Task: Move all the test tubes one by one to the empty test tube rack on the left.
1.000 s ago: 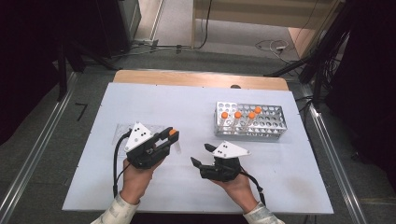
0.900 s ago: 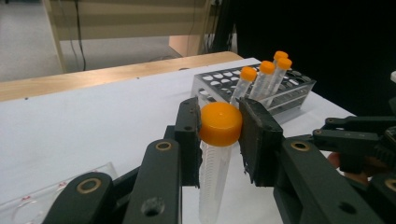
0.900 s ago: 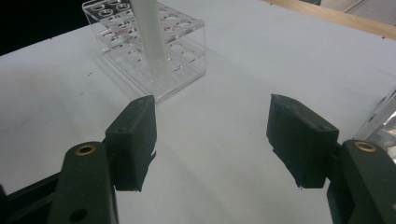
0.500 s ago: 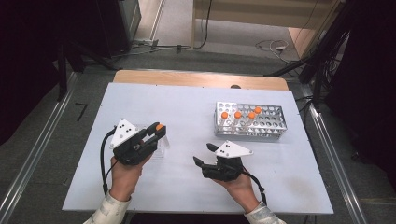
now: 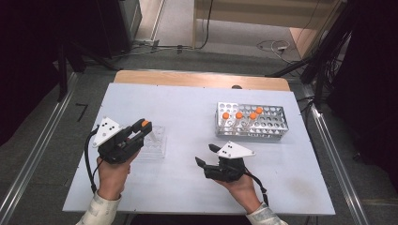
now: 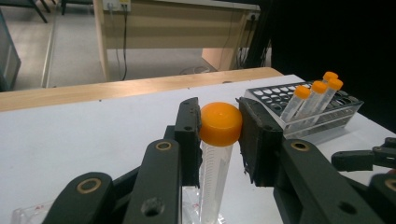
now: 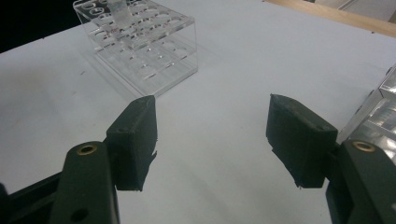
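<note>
Orange-capped tube (image 6: 218, 140) clamped at cap between left gripper (image 6: 219, 123) jaws, held upright over clear rack (image 5: 153, 142). Tube bottom cut off by frame edge. Right gripper (image 7: 210, 140) spread wide, empty, right of clear rack.

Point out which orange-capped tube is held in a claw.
The tube over the clear rack, its cap clamped in the left claw. The other four stand free in the metal rack.

A white table (image 5: 187, 103) carries a clear rack (image 5: 154, 143) near its left and a metal rack (image 5: 270, 123) (four orange-capped tubes (image 5: 242, 116) inside) toward its right.
</note>
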